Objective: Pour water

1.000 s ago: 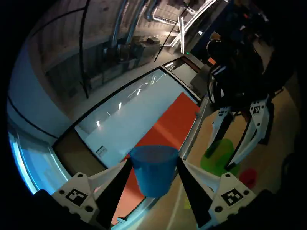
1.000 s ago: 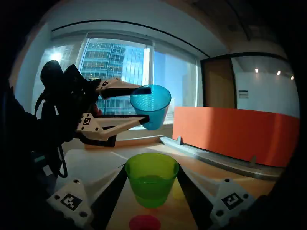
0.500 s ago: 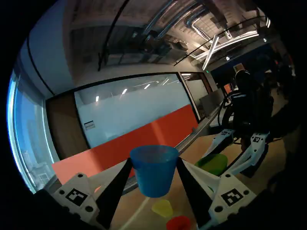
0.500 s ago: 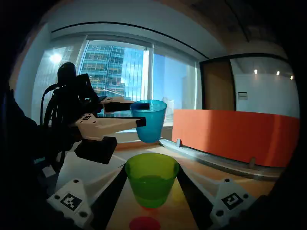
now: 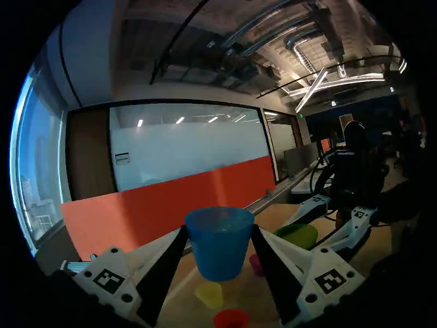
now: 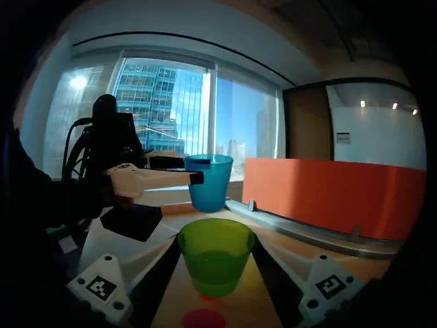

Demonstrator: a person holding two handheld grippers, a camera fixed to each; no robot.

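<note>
Pressing in from both sides, the fingers of the left gripper [image 5: 218, 230] are seen closed on the blue cup [image 5: 219, 246], which is held upright. The green cup [image 6: 216, 243] is gripped in the same way by the right gripper [image 6: 216, 244]: both fingers are pressed against its wall, and it is kept upright. Green-tinted liquid [image 6: 214, 273] is seen inside the green cup, filling roughly its lower half (the level shows through the translucent wall). In the right gripper view the blue cup is found beyond the green cup, higher and a little to its left, well apart from it; whether the blue cup holds anything cannot be told. Below the green cup a wooden table [image 6: 328, 247] is seen, though whether the cup's base touches it cannot be told. A red disc [image 6: 203, 318] is laid on the table just in front of the green cup, and a yellow patch [image 6: 250, 279] is seen at its right side. Behind the green cup to the right an orange panel [image 6: 338, 191] is seen; behind it to the left, a large window [image 6: 164, 120] with tall buildings. A dark sleeve [image 6: 49, 202] is seen left of the green cup, at the left gripper's handle.
</note>
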